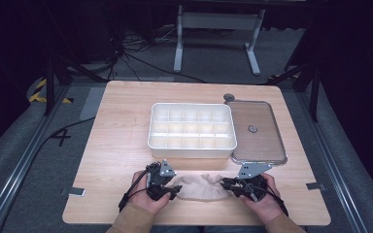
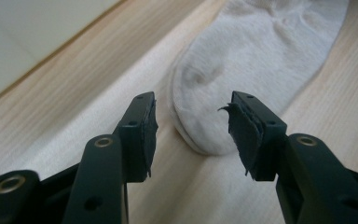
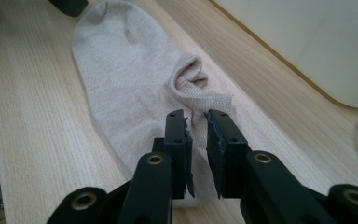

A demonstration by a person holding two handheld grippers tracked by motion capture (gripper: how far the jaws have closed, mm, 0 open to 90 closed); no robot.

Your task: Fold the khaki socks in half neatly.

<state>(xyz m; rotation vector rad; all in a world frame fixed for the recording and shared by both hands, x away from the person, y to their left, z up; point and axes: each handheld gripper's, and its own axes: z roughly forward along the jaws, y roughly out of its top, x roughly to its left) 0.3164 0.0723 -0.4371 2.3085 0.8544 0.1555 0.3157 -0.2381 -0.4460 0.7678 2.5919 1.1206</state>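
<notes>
Beige sock [image 1: 200, 187], just 1, lies flat on the wood table [image 1: 116, 145] btw both grippers, in front of 1 white divided box [image 1: 192, 130] w/ 1 clear lid [image 1: 256, 131] beside it. Left gripper [image 2: 193, 128] is wide open w/ the toe end just past its jaws, nothing held. Right gripper [image 3: 196, 140] is nearly closed right over the cuff; can't tell if it's pinching fabric.

No text, label, brand, number or sign can be read in any of the views. No print is carried by the sock [image 3: 135, 88], by the white divided box [image 1: 192, 128] or by the clear lid [image 1: 255, 131] beside it, and the black jaws seen in the two gripper views are unmarked.
</notes>
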